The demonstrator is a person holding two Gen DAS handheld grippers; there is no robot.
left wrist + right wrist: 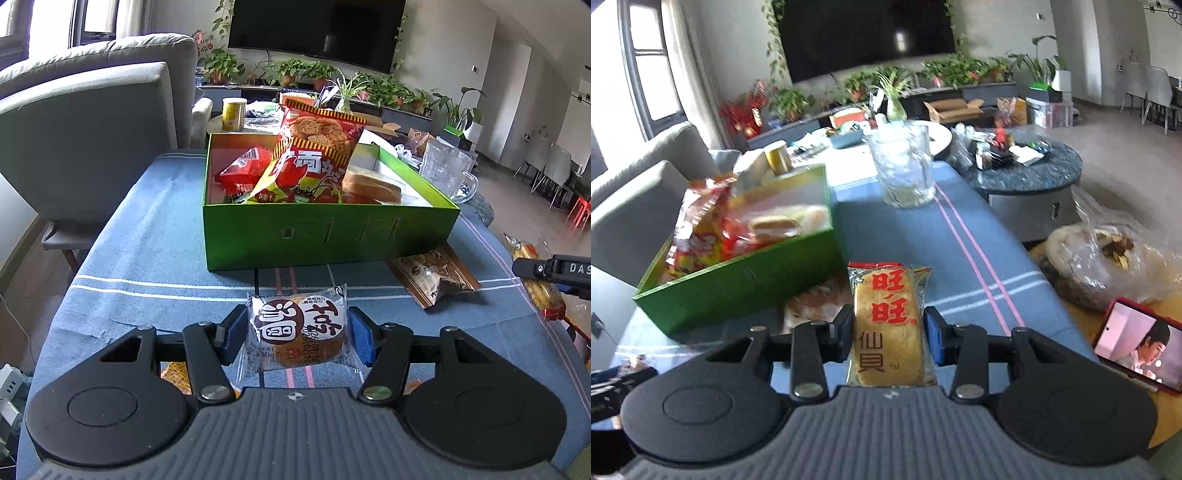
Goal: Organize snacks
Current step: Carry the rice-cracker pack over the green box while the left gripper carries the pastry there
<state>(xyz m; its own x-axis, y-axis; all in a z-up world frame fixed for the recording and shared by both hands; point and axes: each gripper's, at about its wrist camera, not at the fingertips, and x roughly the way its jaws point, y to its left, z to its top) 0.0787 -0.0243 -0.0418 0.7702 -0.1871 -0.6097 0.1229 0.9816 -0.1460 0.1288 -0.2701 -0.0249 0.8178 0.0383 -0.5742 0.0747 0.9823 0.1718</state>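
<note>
My left gripper (297, 326) is shut on a round brown cake in a clear wrapper (295, 343), held just above the blue striped tablecloth (147, 258). My right gripper (888, 326) is shut on a yellow rice cracker packet (886, 310) with red characters, lifted off the cloth. The green box (332, 240) stands ahead of the left gripper and holds a big red chips bag (314, 158), a small red packet (243, 170) and a wrapped bun (373, 188). In the right wrist view the box (738, 291) lies to the left. A brown packet (436, 277) lies beside the box.
A glass pitcher (905, 170) stands on the cloth behind the box. A phone in a red case (1137, 347) and a filled plastic bag (1108, 254) lie at the right. A grey sofa (92, 129) is to the left. A round dark table (1027, 173) stands beyond.
</note>
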